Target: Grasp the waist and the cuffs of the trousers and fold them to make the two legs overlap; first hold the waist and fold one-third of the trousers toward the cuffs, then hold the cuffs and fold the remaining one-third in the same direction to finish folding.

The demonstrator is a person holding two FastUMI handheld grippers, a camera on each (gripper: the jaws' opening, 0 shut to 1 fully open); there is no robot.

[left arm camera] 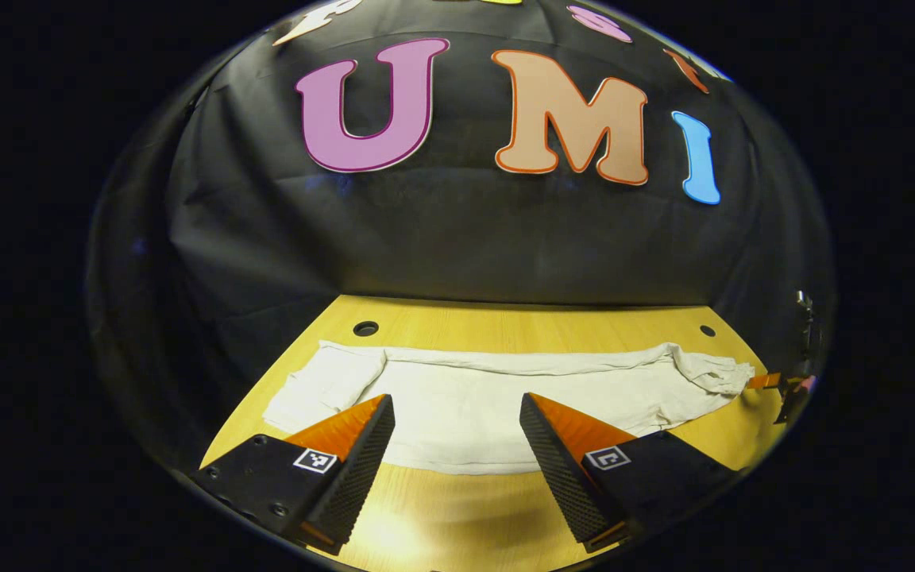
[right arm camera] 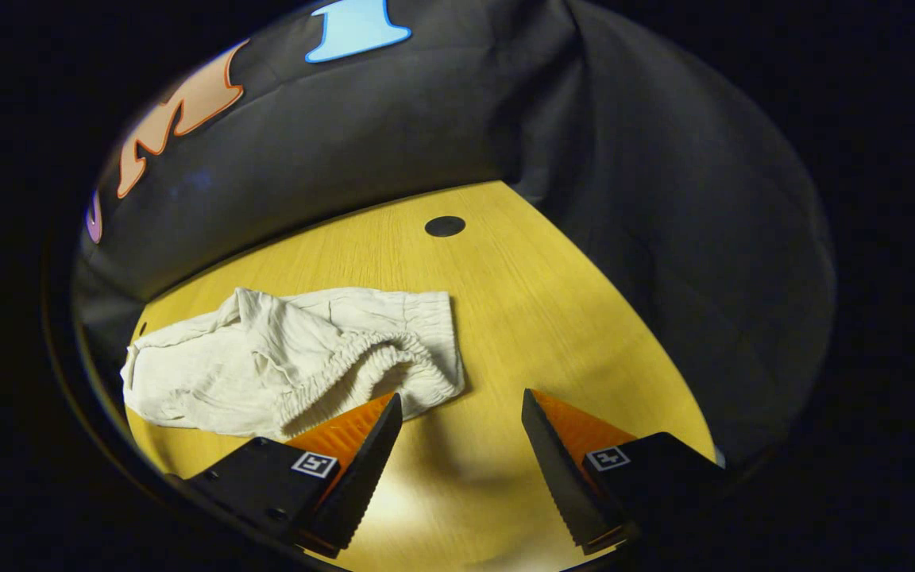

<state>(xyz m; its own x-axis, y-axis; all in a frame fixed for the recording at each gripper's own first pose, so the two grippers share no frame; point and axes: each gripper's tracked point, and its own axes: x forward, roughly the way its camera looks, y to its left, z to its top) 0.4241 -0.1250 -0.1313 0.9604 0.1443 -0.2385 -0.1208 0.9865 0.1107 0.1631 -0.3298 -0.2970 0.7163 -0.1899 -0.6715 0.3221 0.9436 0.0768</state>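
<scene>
Yellow wood-grain worktop [left arm camera: 505, 322], lit brightly at the near edge. Two round dark holes [left arm camera: 365, 328] near the far edge, one toward each far corner [left arm camera: 708, 330]; one such hole [right arm camera: 445, 226] plain in the right gripper view. Creased black cloth wall [left arm camera: 457, 238] rising behind and beside the worktop.

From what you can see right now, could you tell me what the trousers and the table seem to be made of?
The trousers look like soft, matte off-white woven cloth, perhaps cotton: they crease readily and the waistband is gathered. The table looks like wood or wood-look laminate: yellowish with a faint grain and a slight sheen.
</scene>
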